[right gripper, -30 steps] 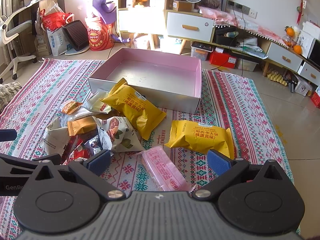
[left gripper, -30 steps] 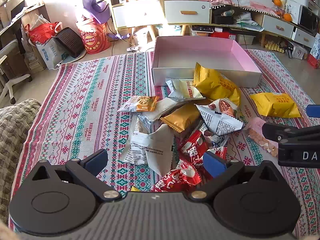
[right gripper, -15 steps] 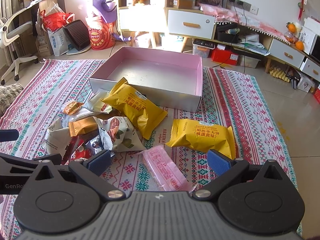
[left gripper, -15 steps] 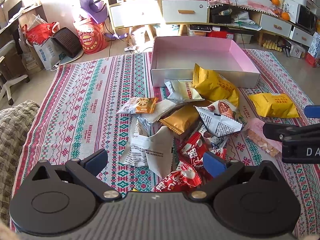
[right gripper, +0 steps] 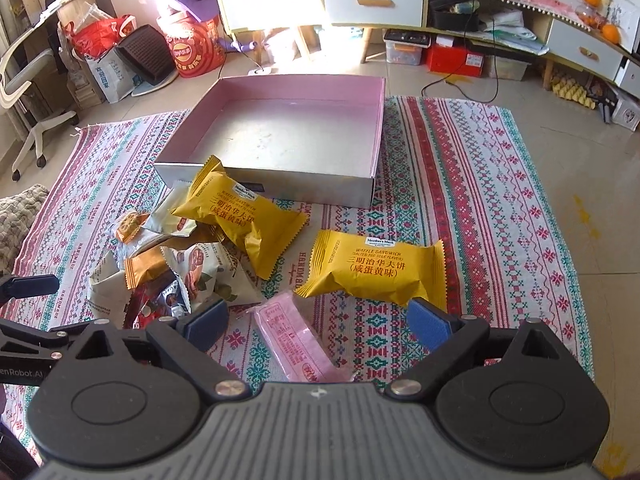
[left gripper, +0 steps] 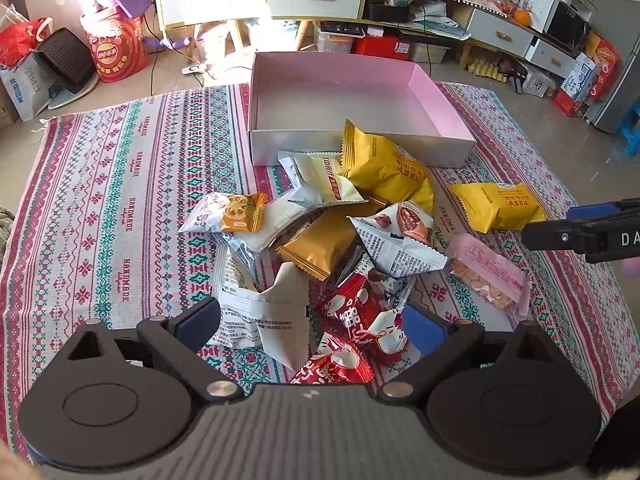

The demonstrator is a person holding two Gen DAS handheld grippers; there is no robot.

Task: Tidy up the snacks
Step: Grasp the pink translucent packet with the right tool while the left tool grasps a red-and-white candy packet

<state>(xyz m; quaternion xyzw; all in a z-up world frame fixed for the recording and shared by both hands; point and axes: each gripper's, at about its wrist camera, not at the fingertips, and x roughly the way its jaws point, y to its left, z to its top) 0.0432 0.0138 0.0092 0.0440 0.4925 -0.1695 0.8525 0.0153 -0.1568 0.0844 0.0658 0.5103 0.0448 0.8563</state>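
left gripper hangs with jaws spread, empty, over the snack heap before the box; crinkled packs could slide away. right gripper, jaws just narrowing yet unclenched, straddles the pink pack; it might skid.

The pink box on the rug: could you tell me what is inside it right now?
The pink box shows only a bare floor; no snacks are in it. One yellow packet leans on its front wall outside, and that wall hides the nearest inside strip.
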